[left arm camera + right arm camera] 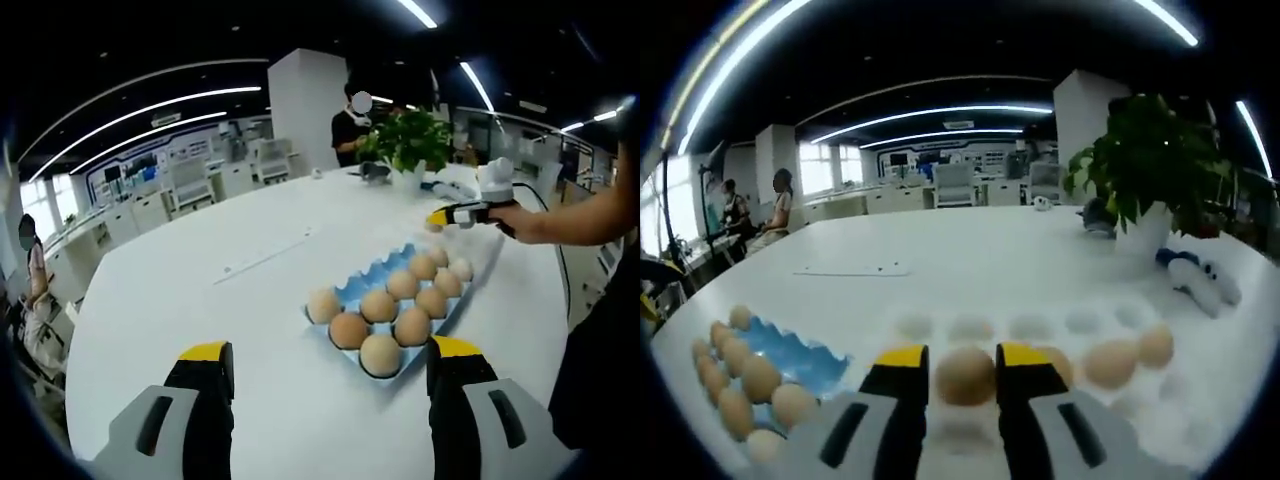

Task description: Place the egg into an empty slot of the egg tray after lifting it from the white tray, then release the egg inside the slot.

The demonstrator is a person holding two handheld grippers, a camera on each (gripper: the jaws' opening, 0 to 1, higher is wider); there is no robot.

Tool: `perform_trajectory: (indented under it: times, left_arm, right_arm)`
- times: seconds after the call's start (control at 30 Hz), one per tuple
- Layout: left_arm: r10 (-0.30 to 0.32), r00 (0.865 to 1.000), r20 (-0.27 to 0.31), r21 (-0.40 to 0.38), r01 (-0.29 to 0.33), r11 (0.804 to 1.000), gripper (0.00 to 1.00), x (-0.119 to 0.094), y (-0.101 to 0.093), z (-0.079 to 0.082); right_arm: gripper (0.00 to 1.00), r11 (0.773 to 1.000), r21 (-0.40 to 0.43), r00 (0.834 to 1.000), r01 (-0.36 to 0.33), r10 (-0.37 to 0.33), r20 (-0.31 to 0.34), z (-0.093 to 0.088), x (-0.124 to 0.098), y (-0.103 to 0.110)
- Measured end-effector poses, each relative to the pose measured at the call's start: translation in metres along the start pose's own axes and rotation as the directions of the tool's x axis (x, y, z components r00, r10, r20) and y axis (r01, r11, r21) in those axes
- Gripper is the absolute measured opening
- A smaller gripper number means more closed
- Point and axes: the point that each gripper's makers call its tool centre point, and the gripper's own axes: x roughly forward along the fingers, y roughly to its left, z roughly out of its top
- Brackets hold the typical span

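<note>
My right gripper (pixel 965 362) is shut on a tan egg (pixel 965 380), held over the white tray (pixel 1030 325). Two more eggs (pixel 1110 362) lie in that tray's dimples to the right. The blue egg tray (pixel 800 358) lies at the left, with several eggs along its far rows and bare slots on the side nearer me. In the left gripper view the blue egg tray (pixel 375 272) is in the middle, and beyond it a person's hand holds the right gripper (pixel 445 217). My left gripper (pixel 330 355) hangs open above the table, short of the tray.
A potted plant (pixel 410 140) (pixel 1140 160) stands at the far side of the round white table (pixel 180 300). A white and blue object (pixel 1200 280) lies right of the white tray. A flat sheet (pixel 850 268) lies mid-table. People sit and stand further off (pixel 350 125).
</note>
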Motion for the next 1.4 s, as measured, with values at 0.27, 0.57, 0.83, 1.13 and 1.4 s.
perform_trajectory:
  times: [0.27,0.57,0.83,1.13,1.4]
  left_arm:
    - [0.007,1.000,0.000,-0.010,-0.007,1.000,0.80,-0.003,0.001,-0.001]
    - [0.004,1.000,0.008,-0.011,-0.004,1.000,0.80,-0.002,0.001,0.000]
    - [0.005,1.000,0.009,-0.015,-0.005,1.000,0.80,-0.003,0.001,-0.001]
    - [0.012,1.000,0.013,-0.018,-0.012,1.000,0.80,-0.004,0.002,-0.001]
    - [0.018,1.000,0.011,-0.018,-0.017,1.000,0.80,-0.006,0.004,-0.001]
  right_arm:
    - [0.28,0.958,-0.283,0.998,-0.042,0.027,-0.060,-0.012,0.008,0.006]
    - [0.29,0.958,-0.267,0.989,-0.107,0.075,-0.128,-0.010,0.014,0.006]
    - [0.28,0.955,-0.282,0.988,-0.096,0.057,-0.144,-0.012,0.014,0.004]
    - [0.26,0.966,-0.243,0.989,-0.084,0.052,-0.137,-0.009,0.010,0.001]
    - [0.26,0.969,-0.237,0.997,-0.064,0.053,-0.055,0.017,-0.002,0.004]
